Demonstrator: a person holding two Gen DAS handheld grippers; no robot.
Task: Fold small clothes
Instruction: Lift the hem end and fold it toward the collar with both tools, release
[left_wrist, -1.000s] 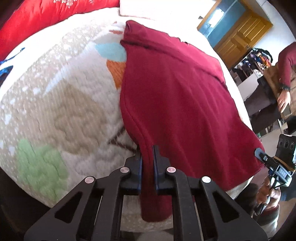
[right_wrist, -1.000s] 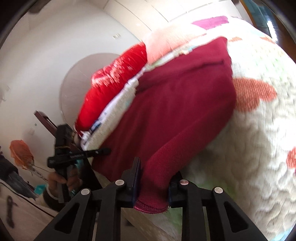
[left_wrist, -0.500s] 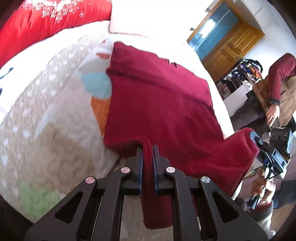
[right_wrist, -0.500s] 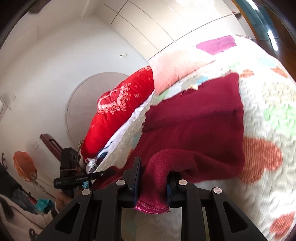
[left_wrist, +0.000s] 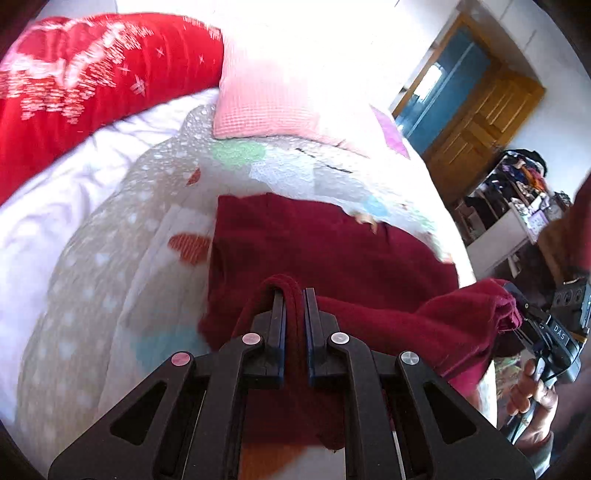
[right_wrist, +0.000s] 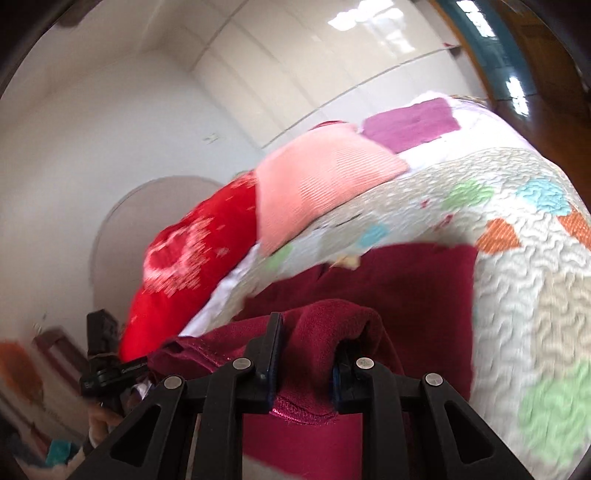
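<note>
A dark red garment (left_wrist: 332, 251) lies across a patchwork quilt (left_wrist: 110, 258) on a bed, its near edge lifted off the quilt and doubled back above the flat part. The left tongs (left_wrist: 294, 295) are clenched on a thin fold of that edge, which loops over the tip of one finger (left_wrist: 277, 314). The right tongs (right_wrist: 306, 332) grasp a thicker bunch of the same garment (right_wrist: 406, 288), with a stitched hem hanging just below the pads. In the left wrist view the right tongs (left_wrist: 517, 306) show at the right edge, the cloth stretched between the two. Beyond the garment, a pink pillow (left_wrist: 266, 92) and a red cushion (left_wrist: 92, 81) rest at the head of the bed. A wooden door (left_wrist: 480, 118) stands in the far corner, with a cluttered rack (left_wrist: 517, 184) beside it.
</note>
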